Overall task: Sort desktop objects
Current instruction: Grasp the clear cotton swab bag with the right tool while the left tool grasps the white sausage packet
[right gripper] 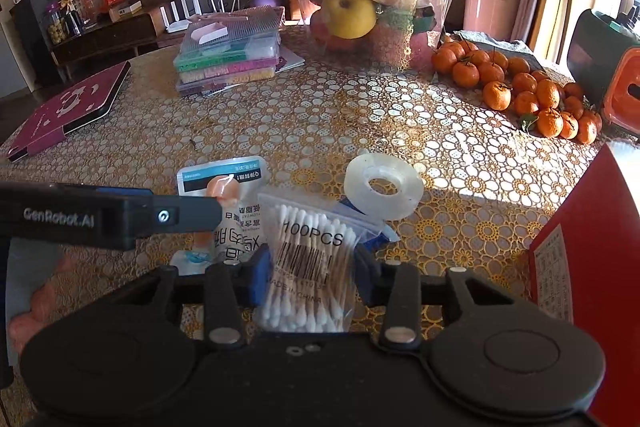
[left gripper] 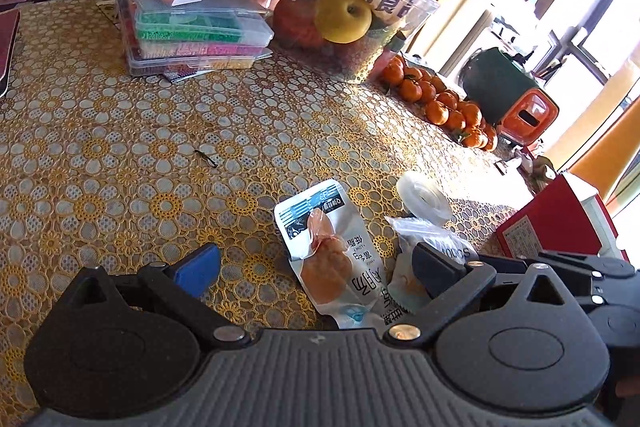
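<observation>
Gripping swab bag (right gripper: 310, 269) | right claw (right gripper: 312, 267) | bag's base hidden

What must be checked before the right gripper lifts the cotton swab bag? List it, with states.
1. Right gripper jaws sit against both sides of the cotton swab bag: ok.
2. Bag free of the tape roll: not ok, the roll overlaps the bag's far corner and may drag along.
3. Bag free of the snack pack: cannot tell, their edges meet.
4. Left gripper out of the way: ok, jaws open on either side of the snack pack, holding nothing.
5. Bag off the tablecloth: cannot tell.
</observation>
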The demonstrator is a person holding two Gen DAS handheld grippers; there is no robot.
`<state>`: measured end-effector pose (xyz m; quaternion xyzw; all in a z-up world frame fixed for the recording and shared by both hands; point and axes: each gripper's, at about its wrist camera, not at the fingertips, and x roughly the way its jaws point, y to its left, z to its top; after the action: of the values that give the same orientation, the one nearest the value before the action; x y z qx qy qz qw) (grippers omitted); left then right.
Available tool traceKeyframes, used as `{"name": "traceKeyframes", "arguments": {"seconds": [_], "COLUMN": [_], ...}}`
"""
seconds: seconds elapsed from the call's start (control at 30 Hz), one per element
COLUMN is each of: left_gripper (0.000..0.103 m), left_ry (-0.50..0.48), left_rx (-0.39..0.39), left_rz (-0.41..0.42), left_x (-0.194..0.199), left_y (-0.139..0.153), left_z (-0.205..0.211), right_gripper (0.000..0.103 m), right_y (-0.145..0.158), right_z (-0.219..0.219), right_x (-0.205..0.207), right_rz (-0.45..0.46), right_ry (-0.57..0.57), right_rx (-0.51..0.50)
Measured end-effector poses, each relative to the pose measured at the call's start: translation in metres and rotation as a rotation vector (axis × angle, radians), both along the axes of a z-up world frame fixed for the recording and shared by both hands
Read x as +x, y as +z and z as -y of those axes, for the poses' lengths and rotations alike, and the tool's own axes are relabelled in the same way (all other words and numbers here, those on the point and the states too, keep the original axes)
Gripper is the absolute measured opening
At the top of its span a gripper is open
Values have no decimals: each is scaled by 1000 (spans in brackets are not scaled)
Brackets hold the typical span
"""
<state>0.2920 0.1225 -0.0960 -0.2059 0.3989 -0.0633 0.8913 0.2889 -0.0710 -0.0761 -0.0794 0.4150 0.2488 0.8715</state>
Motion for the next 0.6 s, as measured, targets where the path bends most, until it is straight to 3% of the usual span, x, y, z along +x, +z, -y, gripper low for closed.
{"name": "traceKeyframes", "arguments": {"seconds": [0.33,0.6], "left_gripper": [99,98], "left_ry": [109,122], "left_rx": [100,271], "left_rz": [-24,-24], "left_x": [31,39], "left_y": [0,-4], "left_z": [24,52], "right_gripper": [41,43], "right_y": [-4,-11], "right_z": [4,5], "right_x": [-2,-3], "right_rz": [7,12], "right_ry": [5,10], "right_rx": [-2,-3]}}
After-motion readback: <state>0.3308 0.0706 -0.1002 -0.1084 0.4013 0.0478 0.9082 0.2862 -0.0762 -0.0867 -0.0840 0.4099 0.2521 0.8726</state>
